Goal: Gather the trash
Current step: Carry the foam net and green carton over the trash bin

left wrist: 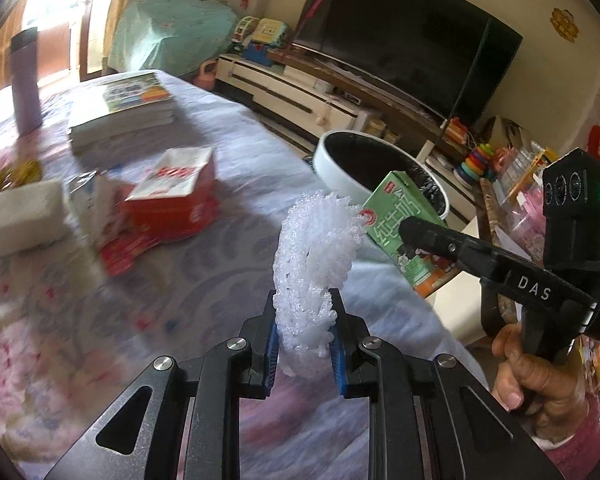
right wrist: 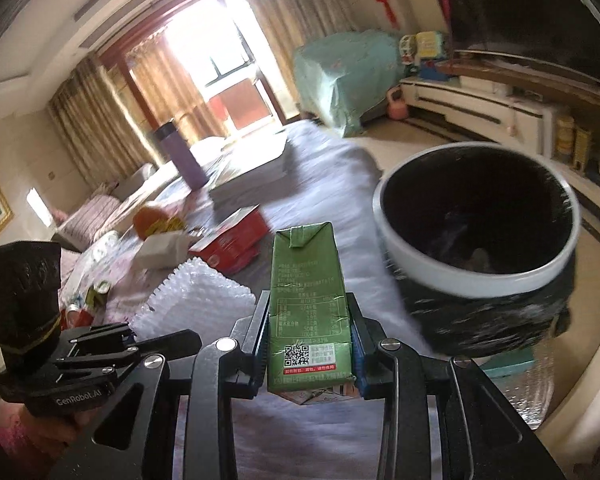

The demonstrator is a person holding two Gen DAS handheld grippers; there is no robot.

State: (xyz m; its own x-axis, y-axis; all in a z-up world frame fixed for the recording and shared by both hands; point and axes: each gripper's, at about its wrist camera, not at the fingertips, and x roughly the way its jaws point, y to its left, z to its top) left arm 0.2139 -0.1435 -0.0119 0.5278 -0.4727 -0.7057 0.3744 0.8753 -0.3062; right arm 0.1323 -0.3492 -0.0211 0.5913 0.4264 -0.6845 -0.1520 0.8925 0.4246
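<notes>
"DAS" — right gripper; "GenRobot.AI", seemingly — left gripper.

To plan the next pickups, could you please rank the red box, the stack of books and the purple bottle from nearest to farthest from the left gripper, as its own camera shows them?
From the left gripper:
1. Red box, ahead to the left.
2. Stack of books, behind the box.
3. Purple bottle, far left, about level with the books, slightly farther.

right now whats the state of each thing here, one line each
left gripper: jaws shut on the white foam net
white foam net: held upright, off the table
right gripper: jaws shut on the green carton
green carton: held upright, top folded shut
trash bin: open, lined with a black bag
purple flask: upright, lid on
red box: lying on the table
</notes>
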